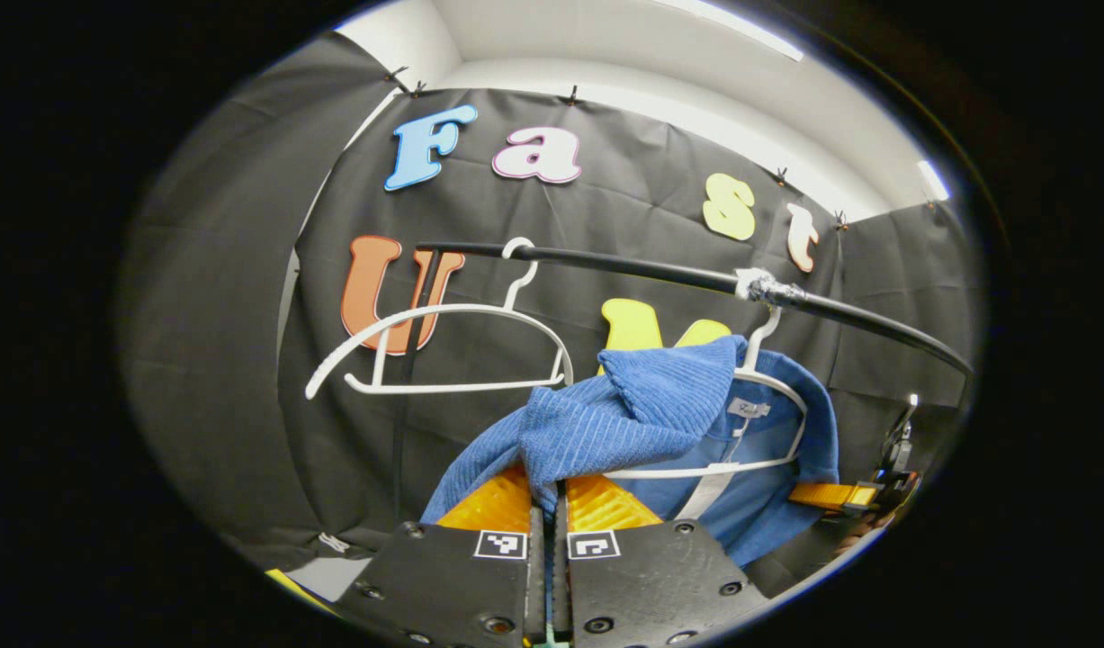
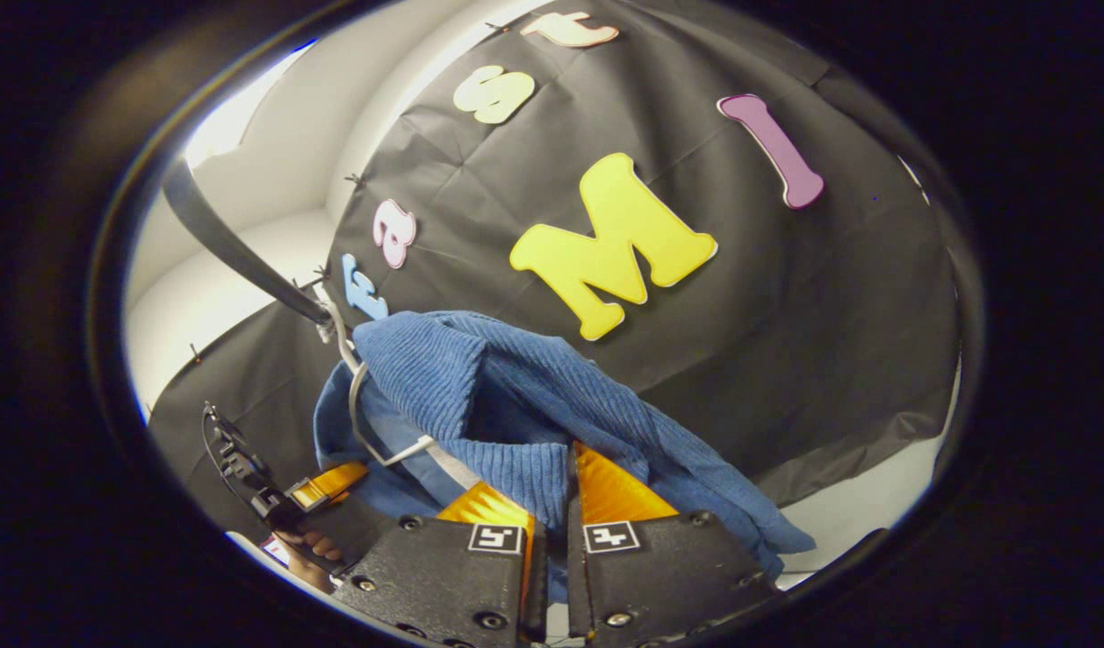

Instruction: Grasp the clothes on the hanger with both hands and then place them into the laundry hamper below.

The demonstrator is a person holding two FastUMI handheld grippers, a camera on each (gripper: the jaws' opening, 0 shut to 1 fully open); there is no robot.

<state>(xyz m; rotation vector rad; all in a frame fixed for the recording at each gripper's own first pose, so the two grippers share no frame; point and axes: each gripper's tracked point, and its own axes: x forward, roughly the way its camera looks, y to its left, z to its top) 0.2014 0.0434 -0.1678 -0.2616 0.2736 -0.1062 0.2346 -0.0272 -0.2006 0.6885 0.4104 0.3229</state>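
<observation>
Closest in the left gripper view, the left gripper (image 1: 549,504) has its two fingers pressed together on a fold of the blue sweater (image 1: 641,409), so the cloth is clamped between them. In the right gripper view the right gripper (image 2: 552,504) pinches another fold of the same sweater in the same way. I think both hold the shoulders so that the garment can be drawn off without slipping. The sweater rises from each gripper up to its white hanger (image 1: 767,423), and part of it is draped over that hanger. Farther away, the hanger hooks on the black rail (image 1: 659,270), near the rail's right end, and an empty hanger (image 1: 435,351) hangs toward the left end. The hamper is out of sight.
</observation>
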